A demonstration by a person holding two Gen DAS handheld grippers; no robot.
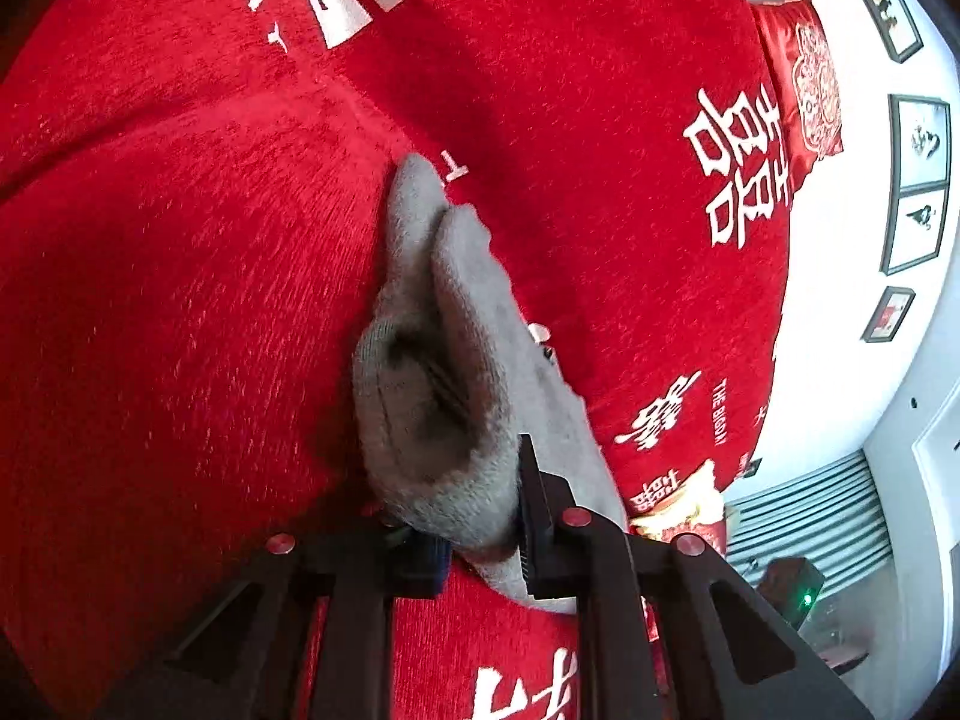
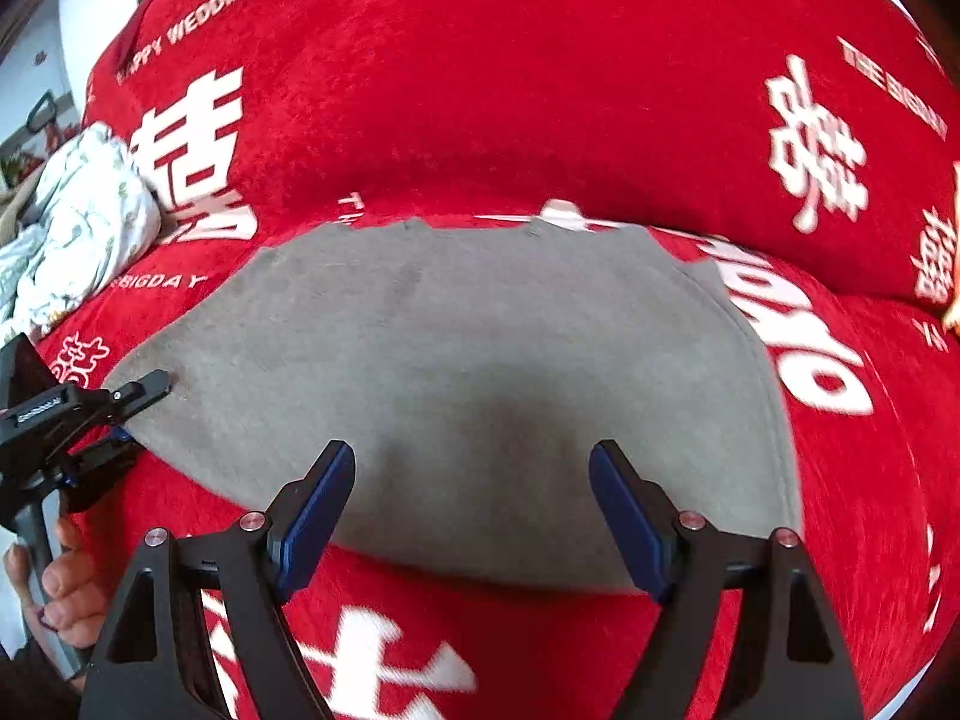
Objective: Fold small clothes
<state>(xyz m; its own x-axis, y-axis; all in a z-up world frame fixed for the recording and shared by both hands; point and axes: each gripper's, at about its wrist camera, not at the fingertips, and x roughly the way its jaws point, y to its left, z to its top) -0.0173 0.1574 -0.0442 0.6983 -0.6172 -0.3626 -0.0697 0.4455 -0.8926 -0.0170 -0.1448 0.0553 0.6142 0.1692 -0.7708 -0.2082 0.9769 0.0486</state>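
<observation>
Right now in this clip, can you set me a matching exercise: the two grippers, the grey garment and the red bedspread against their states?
Things:
1. left gripper
2. right gripper
3. grey knitted garment
4. red bedspread with white lettering

States:
A. jaws open, hovering above the grey cloth
B. lies under everything
C. jaws shut on a corner of the cloth
D. spread mostly flat, one corner pinched

Pairs: 1-C, 2-A, 3-D, 4-B
</observation>
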